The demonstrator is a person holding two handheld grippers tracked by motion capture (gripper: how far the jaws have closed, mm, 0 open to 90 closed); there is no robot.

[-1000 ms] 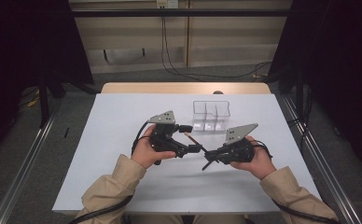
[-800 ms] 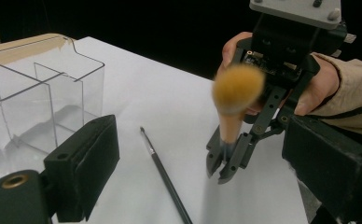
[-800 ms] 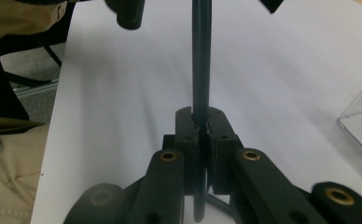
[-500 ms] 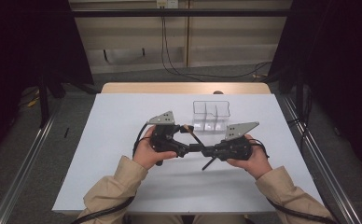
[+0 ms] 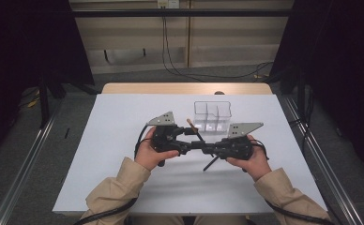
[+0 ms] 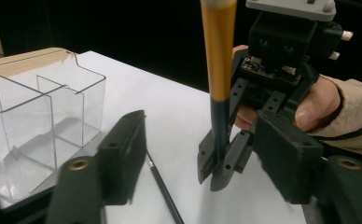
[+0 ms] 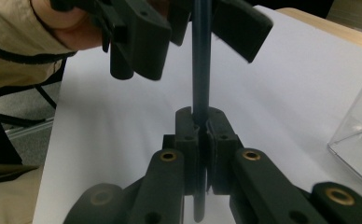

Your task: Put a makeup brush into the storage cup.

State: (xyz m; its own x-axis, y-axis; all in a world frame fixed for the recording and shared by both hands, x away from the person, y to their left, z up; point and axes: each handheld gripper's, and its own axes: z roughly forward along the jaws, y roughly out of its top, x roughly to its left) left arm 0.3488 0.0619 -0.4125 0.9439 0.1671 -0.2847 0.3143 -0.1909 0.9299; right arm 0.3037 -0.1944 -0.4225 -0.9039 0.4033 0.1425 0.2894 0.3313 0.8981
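Dark curtains and a bare floor frame a table [image 5: 124, 154] covered in white, where a person seated at the near edge holds a two-jaw gripper in each hand. Right gripper [image 7: 198, 122], jaws pressed together, is clamped on the dark lower shaft of a brush [image 6: 219, 70] and holds it upright in the middle of the table, apparently so the other hand can take it. Left gripper [image 6: 202, 158] faces it from the opposite side, its jaws either side of the brush and apart (they have just been closing, and their pads are not yet on the shaft), which reads as a hand-over in progress rather than a finished one. Seen close, the brush has an orange-yellow upper handle, pale at the very top, that gives way to a slim black stem running down between the right gripper's jaws. Behind the two hands, toward the far edge, stands a clear plastic organiser [image 5: 211, 116] with empty compartments, likely where the brush is headed. A thin dark stick [image 6: 164, 191] lies flat on the white surface just beside it.
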